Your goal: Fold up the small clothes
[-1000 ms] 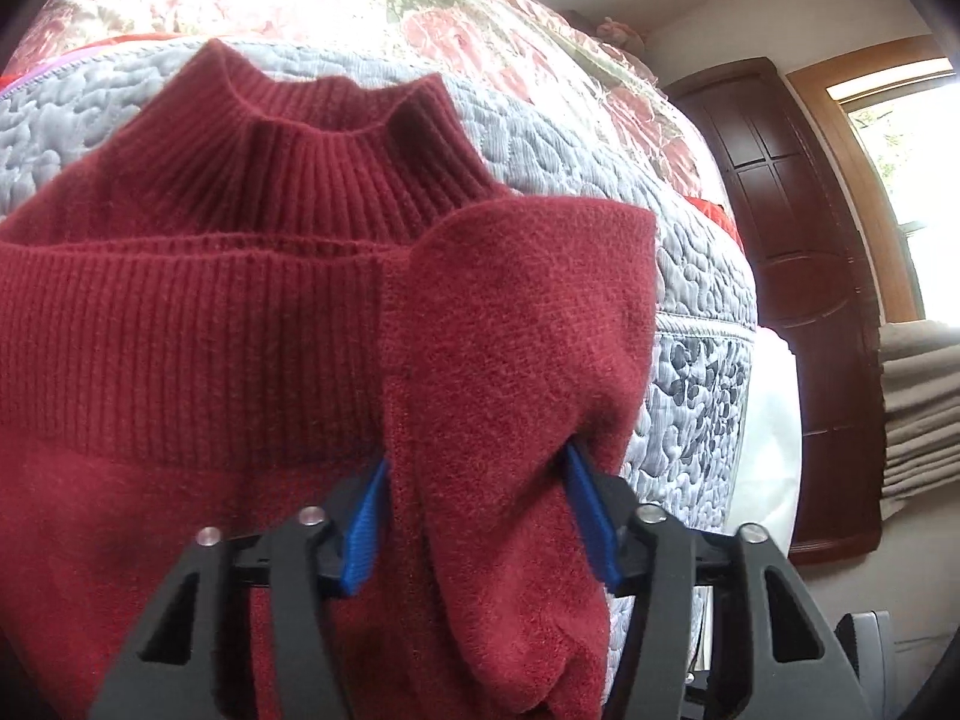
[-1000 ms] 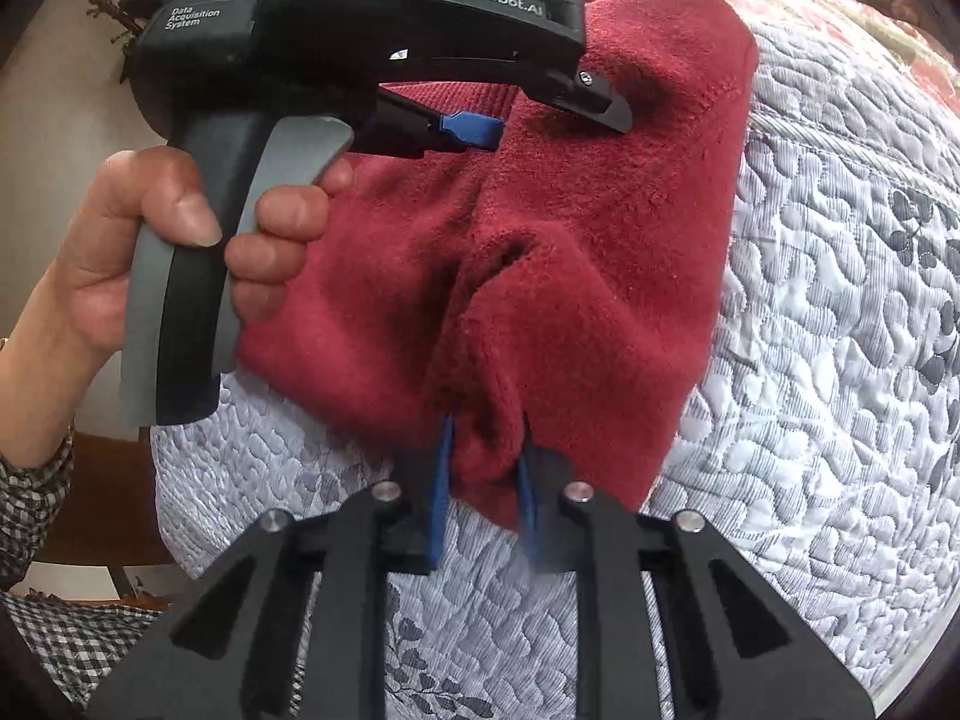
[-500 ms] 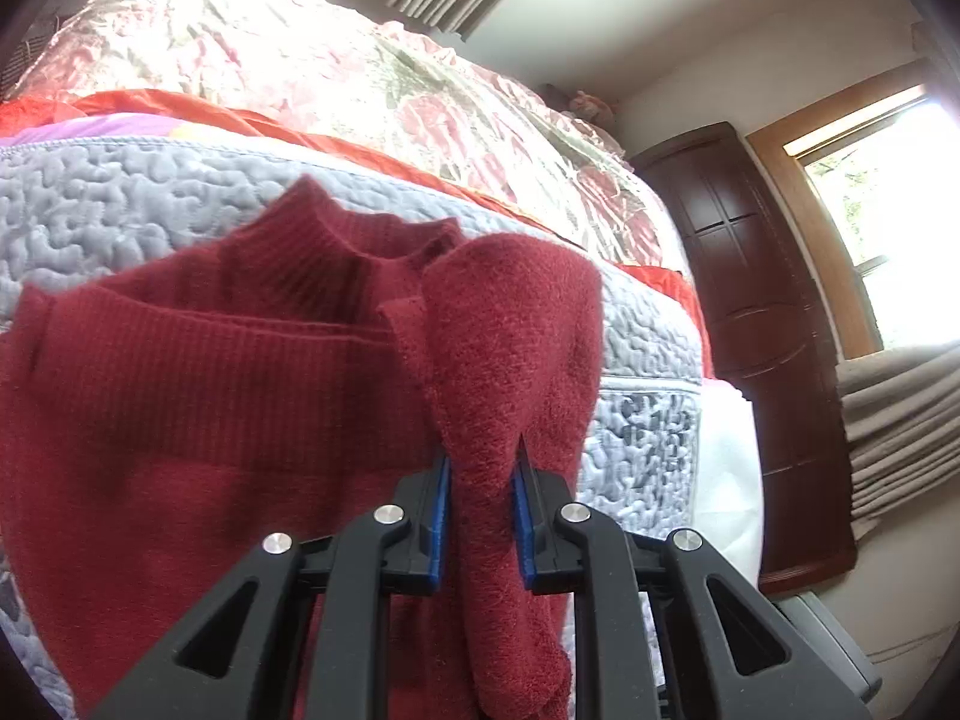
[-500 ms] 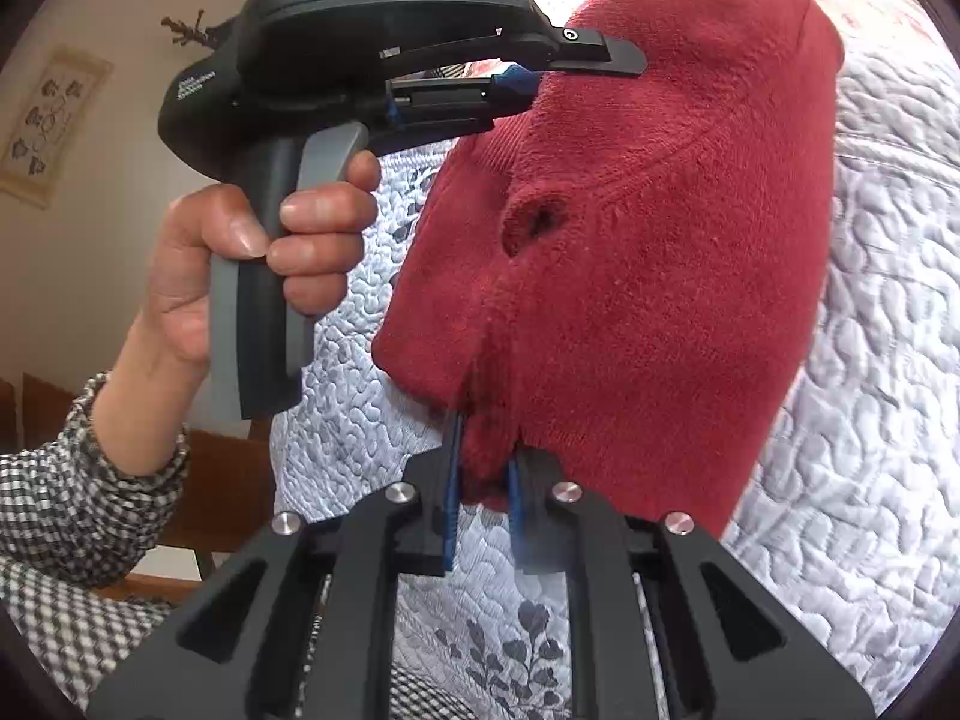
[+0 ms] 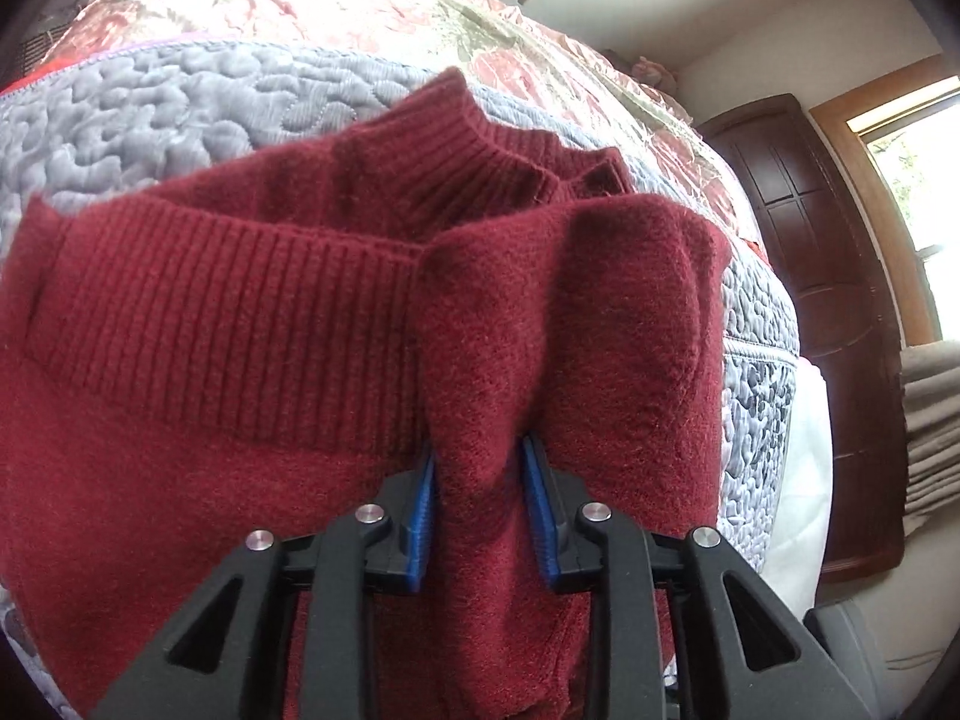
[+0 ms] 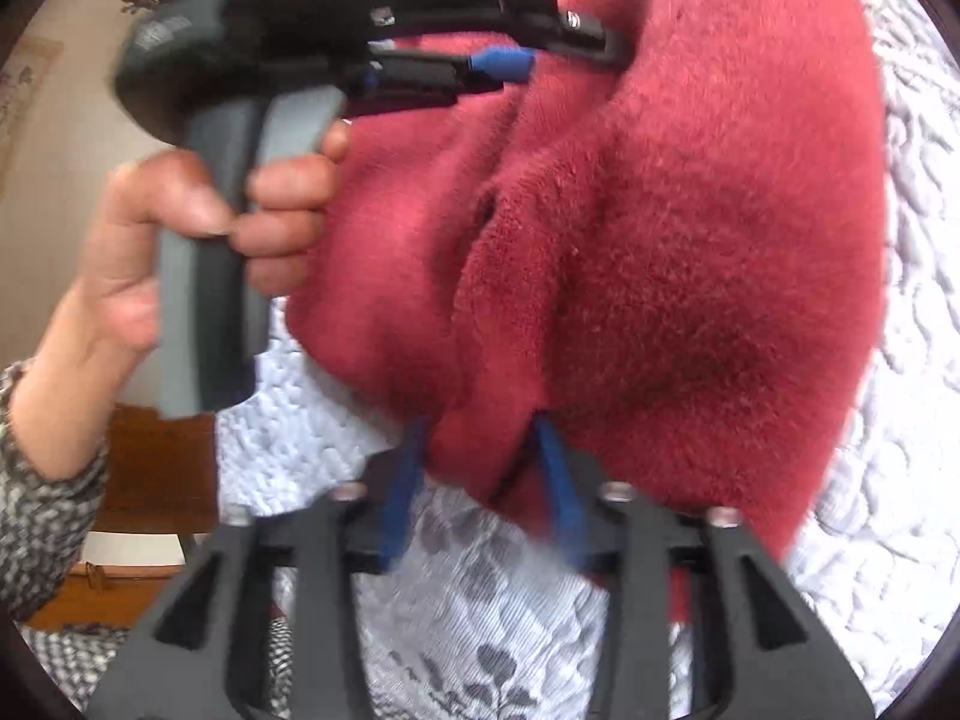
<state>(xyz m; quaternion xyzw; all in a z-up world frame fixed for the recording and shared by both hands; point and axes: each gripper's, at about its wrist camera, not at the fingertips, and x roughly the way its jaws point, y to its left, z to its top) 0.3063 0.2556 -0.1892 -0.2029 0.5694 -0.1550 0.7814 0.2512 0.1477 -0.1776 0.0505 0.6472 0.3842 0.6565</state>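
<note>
Red knit fills both views: a dark red sweater [image 5: 198, 324] lies on a bed with a grey quilted cover [image 5: 150, 102]. Its ribbed collar [image 5: 474, 150] points toward the flowered blanket [image 5: 372, 6] at the far end of the bed.

On the left wrist view, the left gripper [image 5: 480, 480] has its 2 blue pads [image 5: 423, 510] partly apart, with a fold of the sweater pinched between them.

On the right wrist view, the right gripper [image 6: 483, 468] also has a fold of sweater [image 6: 690, 276] between its 2 blue fingers, near the edge of the bed. That picture is blurry. A hand [image 6: 174, 240] in a checked sleeve [image 6: 42, 498] holds the handle of the left gripper [image 6: 564, 54], which bites the sweater higher up.
</note>
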